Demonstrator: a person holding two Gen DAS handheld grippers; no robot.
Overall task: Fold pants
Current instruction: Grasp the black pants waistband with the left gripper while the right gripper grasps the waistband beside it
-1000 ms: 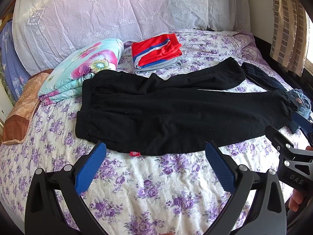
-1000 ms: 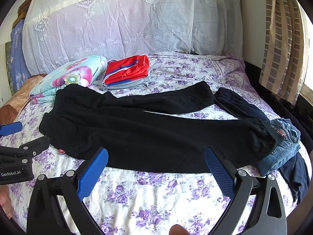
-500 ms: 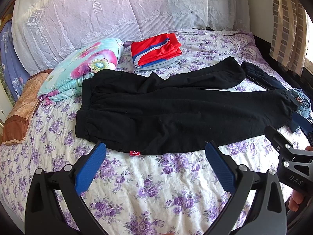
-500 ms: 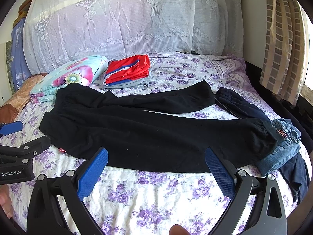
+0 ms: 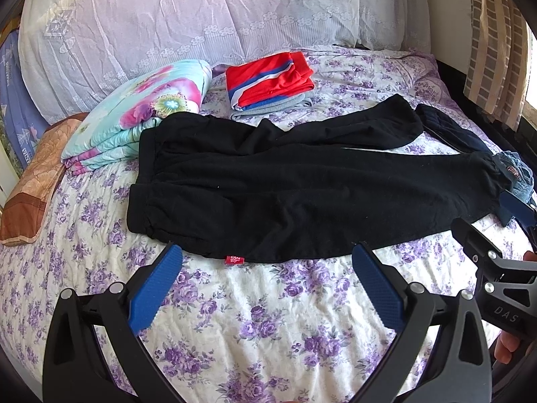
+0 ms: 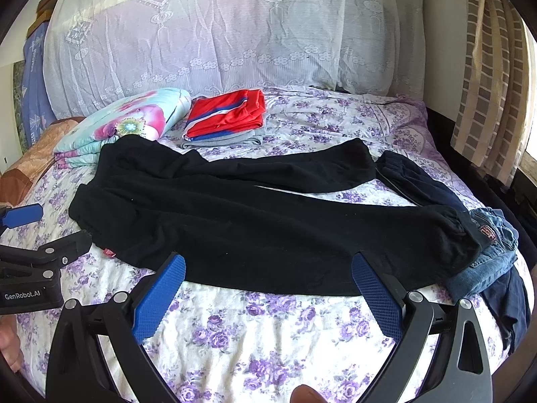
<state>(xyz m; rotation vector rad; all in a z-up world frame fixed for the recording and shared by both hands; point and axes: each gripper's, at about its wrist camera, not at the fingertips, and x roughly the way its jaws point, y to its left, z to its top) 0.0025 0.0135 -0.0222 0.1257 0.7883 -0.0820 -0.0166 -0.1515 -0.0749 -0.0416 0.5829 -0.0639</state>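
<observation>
Black pants (image 5: 285, 181) lie spread flat across the flowered bedspread (image 5: 268, 319), waist to the left, legs to the right; they also show in the right wrist view (image 6: 268, 221). A small red tag (image 5: 234, 259) sits at their near edge. My left gripper (image 5: 265, 288) is open and empty, just in front of the near edge at the waist end. My right gripper (image 6: 268, 292) is open and empty, just in front of the near leg. Each gripper shows at the edge of the other's view: the right gripper (image 5: 496, 268), the left gripper (image 6: 30, 235).
A folded red, white and blue garment (image 5: 268, 82) on grey cloth and a folded flowered quilt (image 5: 141, 114) lie behind the pants. Dark blue pants (image 6: 419, 181) and blue jeans (image 6: 486, 255) are piled at the right edge. A lace-covered headboard (image 6: 235, 33) stands behind; curtains (image 6: 486, 84) hang right.
Both grippers have edged slightly closer to the pants' near edge. The pants have not moved.
</observation>
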